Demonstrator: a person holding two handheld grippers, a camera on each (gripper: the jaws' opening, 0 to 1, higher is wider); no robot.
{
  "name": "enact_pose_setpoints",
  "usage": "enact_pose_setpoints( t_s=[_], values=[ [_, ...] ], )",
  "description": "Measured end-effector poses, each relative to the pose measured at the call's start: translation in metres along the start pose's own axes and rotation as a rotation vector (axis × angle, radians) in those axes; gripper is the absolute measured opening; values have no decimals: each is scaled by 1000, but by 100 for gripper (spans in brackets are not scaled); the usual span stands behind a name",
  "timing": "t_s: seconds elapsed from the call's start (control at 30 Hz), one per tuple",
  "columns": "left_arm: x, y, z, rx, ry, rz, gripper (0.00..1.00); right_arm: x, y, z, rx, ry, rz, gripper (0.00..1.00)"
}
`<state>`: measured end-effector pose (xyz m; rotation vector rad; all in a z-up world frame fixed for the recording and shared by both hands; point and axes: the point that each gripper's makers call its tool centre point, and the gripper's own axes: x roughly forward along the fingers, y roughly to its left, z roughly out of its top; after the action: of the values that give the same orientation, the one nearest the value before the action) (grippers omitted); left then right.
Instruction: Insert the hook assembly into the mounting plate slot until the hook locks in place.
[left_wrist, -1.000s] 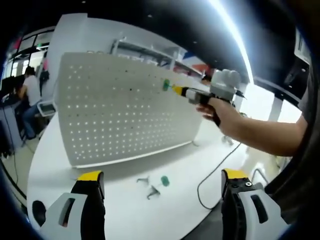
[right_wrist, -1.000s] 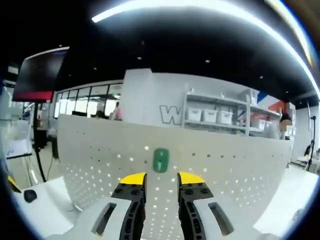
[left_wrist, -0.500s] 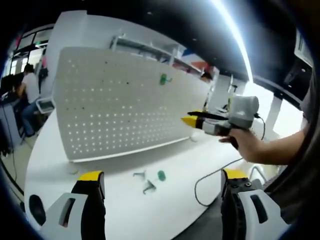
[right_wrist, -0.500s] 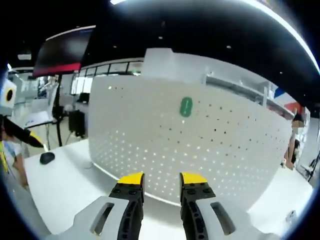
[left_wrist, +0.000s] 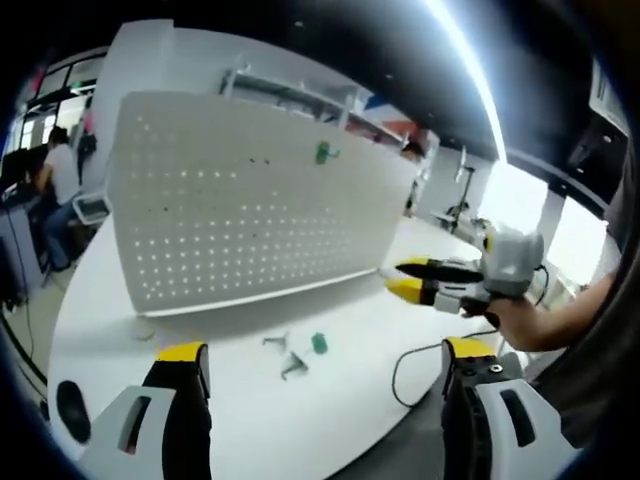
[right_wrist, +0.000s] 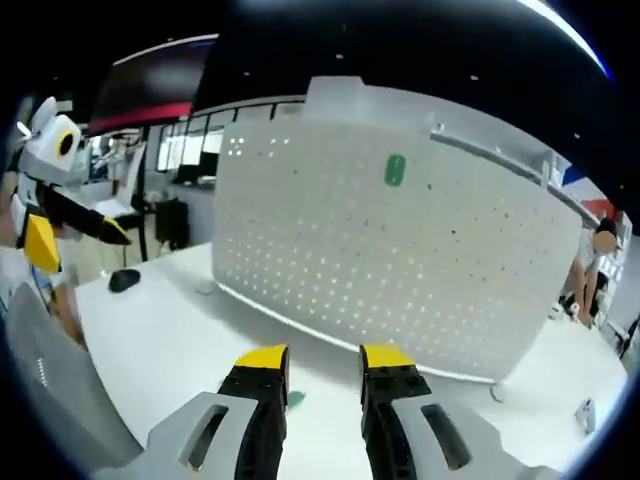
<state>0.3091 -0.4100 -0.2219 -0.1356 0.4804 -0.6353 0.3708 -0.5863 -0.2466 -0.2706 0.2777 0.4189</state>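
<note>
In the left gripper view, the left gripper (left_wrist: 325, 365) rises from the bottom edge with its jaws spread wide and nothing between them. Above it, filling the upper left, stands the white perforated mounting plate (left_wrist: 240, 220), upright on the white table (left_wrist: 200, 420). A green hook assembly (left_wrist: 322, 152) sits in the plate near its top edge, centre frame. Lower centre, on the table just before the plate, lie loose metal hooks (left_wrist: 285, 355) and a green cap (left_wrist: 319, 343). At right, the right gripper (left_wrist: 410, 278) hangs over the table, jaws parted and empty.

In the right gripper view, that gripper's jaws at bottom centre stand apart, holding nothing.

The hook looks light, stiff and small, likely slippery plastic over wire; best pinched across the green body, not the thin prong
</note>
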Motion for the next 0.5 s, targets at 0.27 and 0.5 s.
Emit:
enact_pose_setpoints(
  t_s=[0.27, 0.5],
  values=[
    [0, -2, -7, -6, 9, -1, 98, -18, 19, -18, 1, 44, 49, 27],
    [1, -1, -14, -13, 23, 1, 97, -28, 27, -32, 8, 76, 70, 27]
  ],
)
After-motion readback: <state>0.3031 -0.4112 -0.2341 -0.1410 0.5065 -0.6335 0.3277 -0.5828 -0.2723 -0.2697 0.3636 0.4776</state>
